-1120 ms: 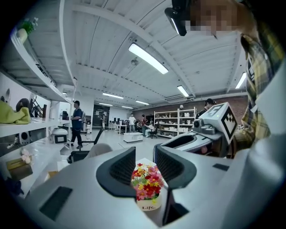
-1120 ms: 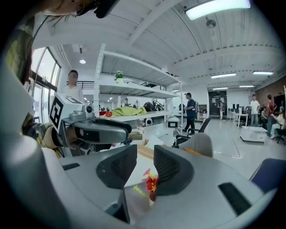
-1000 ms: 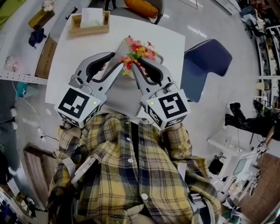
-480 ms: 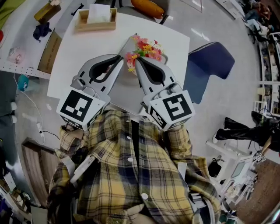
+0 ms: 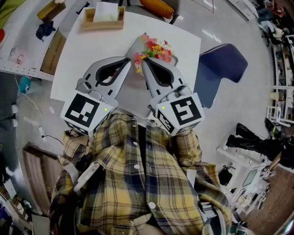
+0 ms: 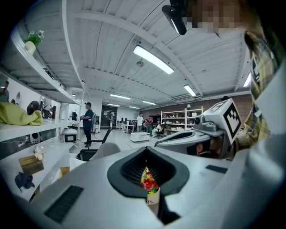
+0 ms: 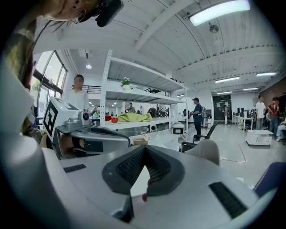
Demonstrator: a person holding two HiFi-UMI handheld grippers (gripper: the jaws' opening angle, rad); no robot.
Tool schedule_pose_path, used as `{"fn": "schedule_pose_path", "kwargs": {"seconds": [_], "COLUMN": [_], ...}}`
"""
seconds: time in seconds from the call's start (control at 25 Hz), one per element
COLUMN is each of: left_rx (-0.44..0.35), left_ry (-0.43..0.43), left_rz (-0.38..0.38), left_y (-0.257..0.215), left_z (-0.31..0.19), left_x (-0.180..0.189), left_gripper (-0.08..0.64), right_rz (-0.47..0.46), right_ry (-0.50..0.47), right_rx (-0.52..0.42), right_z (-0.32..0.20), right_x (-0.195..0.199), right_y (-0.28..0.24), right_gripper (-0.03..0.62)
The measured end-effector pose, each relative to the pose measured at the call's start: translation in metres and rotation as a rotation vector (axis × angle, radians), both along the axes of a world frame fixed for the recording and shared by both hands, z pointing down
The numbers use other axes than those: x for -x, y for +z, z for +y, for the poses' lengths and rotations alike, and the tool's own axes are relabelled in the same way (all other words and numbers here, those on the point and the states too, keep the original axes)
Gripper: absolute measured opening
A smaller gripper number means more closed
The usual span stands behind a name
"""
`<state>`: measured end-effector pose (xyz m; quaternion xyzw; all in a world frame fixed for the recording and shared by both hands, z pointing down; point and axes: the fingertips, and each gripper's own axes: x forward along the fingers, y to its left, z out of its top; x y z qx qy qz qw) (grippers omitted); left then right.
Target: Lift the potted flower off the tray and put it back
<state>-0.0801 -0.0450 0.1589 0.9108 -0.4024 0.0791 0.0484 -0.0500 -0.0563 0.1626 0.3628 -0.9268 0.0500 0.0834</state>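
The potted flower, a red, pink and yellow bunch, stands on the grey tray on the white table. Its pot is hidden under the blooms and gripper tips in the head view. My left gripper and right gripper converge side by side at the near foot of the flowers, both shut. In the left gripper view, the flowers and white pot show through the slit below the closed left gripper tips. The right gripper shows only a sliver of white and red there.
A wooden tissue box sits at the table's far edge. A blue chair stands to the right, an orange cushion beyond the table, and a cardboard box to the left. People stand far off in the room.
Both grippers' tips have drawn together at the foot of the flowers, and their jaws have closed. The head view has shifted slightly.
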Motion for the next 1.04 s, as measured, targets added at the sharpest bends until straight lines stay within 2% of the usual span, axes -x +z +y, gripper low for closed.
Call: {"fn": "schedule_pose_path", "kwargs": {"seconds": [1.04], "left_rx": [-0.001], "left_ry": [0.018], "left_rz": [-0.014], "left_y": [0.0029], "left_z": [0.0005], "left_x": [0.0021], "left_gripper": [0.008], "right_rz": [0.01], "right_ry": [0.003], "right_rx": [0.005], "right_z": [-0.0002], "right_x": [0.0047], "right_y": [0.0042], "right_gripper": [-0.003]}}
